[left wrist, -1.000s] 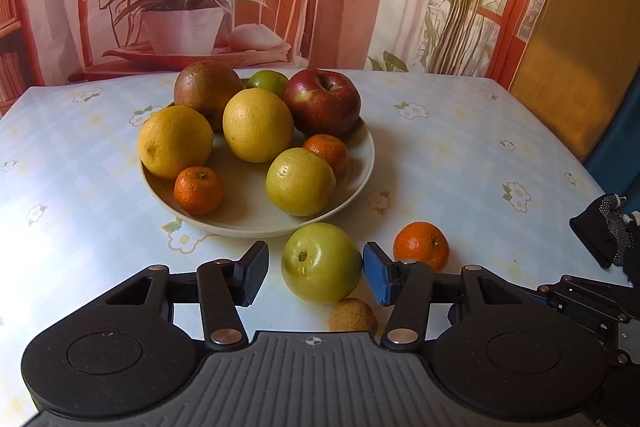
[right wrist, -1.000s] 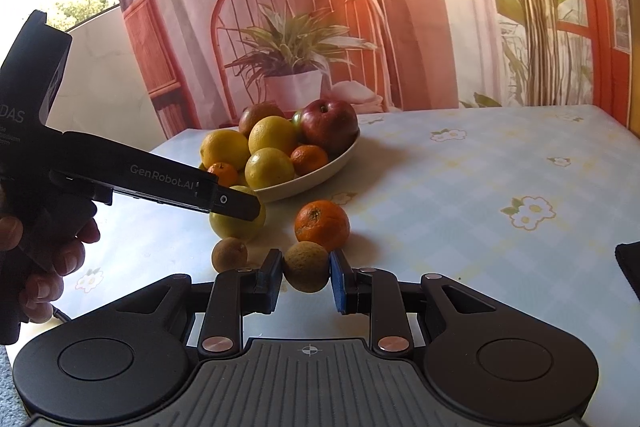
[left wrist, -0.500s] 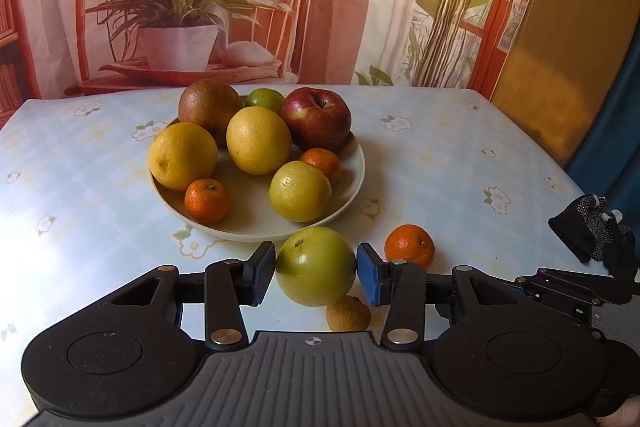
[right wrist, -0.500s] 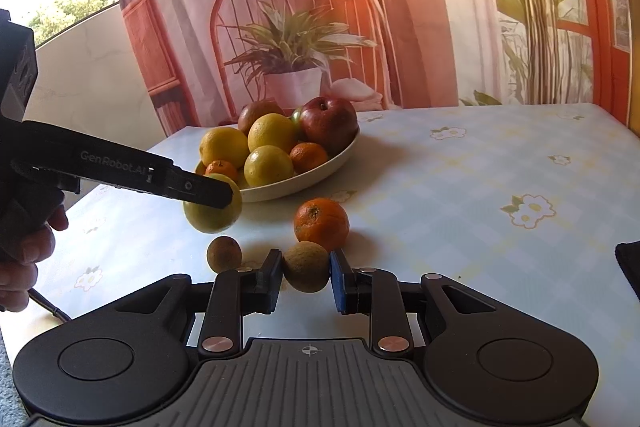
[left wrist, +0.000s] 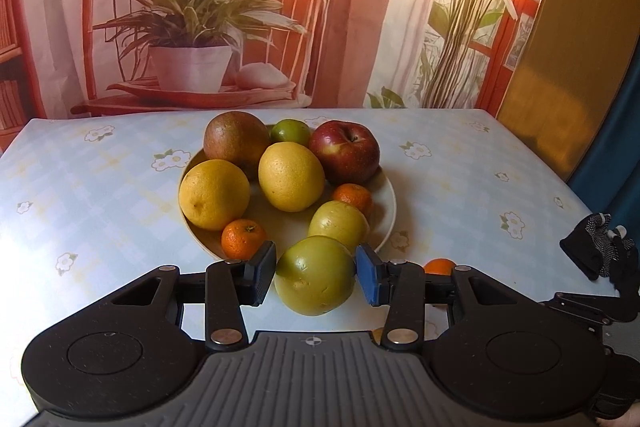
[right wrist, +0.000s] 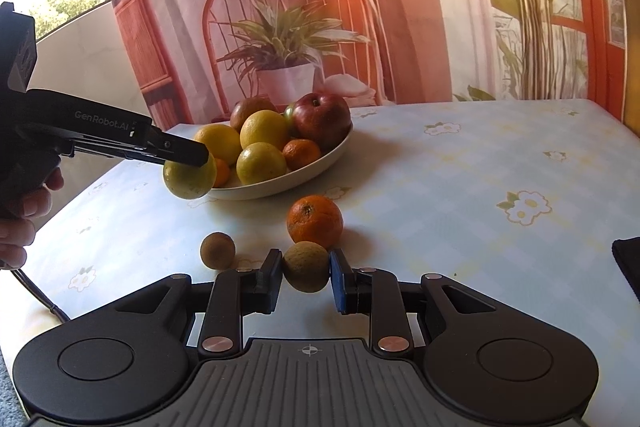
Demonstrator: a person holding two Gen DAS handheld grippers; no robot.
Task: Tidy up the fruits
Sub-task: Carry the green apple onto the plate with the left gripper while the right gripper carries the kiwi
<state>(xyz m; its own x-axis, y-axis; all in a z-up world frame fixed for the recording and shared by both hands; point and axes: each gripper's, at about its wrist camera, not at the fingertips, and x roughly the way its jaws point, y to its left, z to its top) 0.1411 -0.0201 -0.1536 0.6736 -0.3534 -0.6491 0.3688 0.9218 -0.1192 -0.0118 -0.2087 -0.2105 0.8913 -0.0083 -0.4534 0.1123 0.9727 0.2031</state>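
My left gripper [left wrist: 316,277] is shut on a green apple [left wrist: 314,283] and holds it in the air just in front of the near rim of the white plate [left wrist: 390,203]. The plate carries yellow citrus, small tangerines, a red apple and other fruit. In the right wrist view the same apple [right wrist: 188,181] hangs clear of the table beside the plate [right wrist: 320,163]. My right gripper [right wrist: 306,269] is shut on a small brown round fruit [right wrist: 306,265], low over the tablecloth. A tangerine [right wrist: 315,219] lies right behind it, and another small brown fruit [right wrist: 217,250] lies to its left.
A pale checked tablecloth with flowers [left wrist: 100,187] covers the table. A black glove [left wrist: 596,247] lies at the right edge. A person's hand [right wrist: 18,223] grips the left tool's handle. A printed backdrop with a chair and potted plant [left wrist: 192,39] hangs behind the table.
The left gripper closed on the green apple, lifted it off the table and carried it toward the plate. The right gripper and its brown fruit have not moved.
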